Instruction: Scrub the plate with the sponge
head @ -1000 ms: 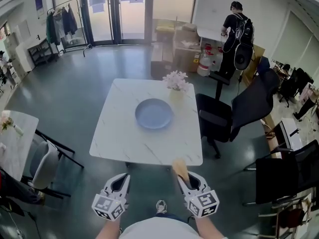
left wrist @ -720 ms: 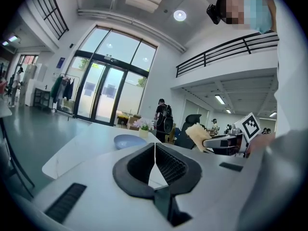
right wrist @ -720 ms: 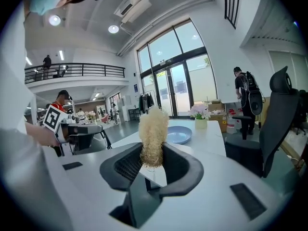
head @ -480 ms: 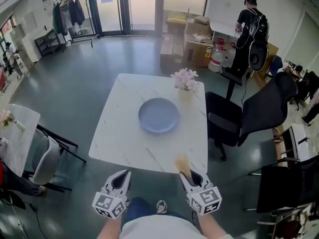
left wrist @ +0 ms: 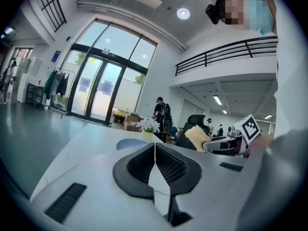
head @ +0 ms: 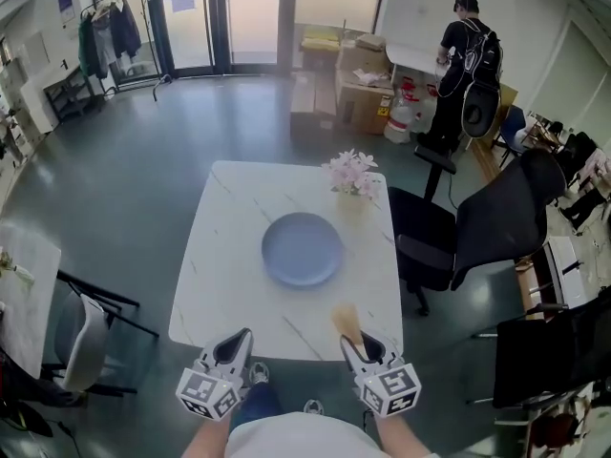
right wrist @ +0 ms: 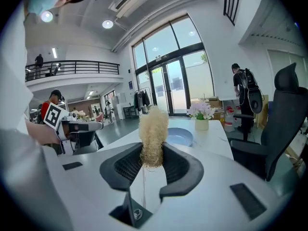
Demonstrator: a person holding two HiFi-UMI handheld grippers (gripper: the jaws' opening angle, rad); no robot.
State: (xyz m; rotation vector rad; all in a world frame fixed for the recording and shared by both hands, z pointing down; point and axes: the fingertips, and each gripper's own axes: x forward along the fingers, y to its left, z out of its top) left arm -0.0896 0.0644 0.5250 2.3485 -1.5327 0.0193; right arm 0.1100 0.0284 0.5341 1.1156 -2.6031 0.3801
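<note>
Blue plate [head: 303,248] lies in the middle of the marble table [head: 220,284] in the head view, well ahead of both grippers, with a flower vase [head: 351,181] near its far edge; an overlong scrub stroke could topple that vase. Left gripper view: the left gripper [left wrist: 154,150] is clenched on nothing, so an unsteadied plate may skate on the smooth top. Right gripper view: the right gripper [right wrist: 153,160] pinches the straw-coloured sponge [right wrist: 153,129] by its lower end only; hard pressing could bend it or pull it free.
</note>
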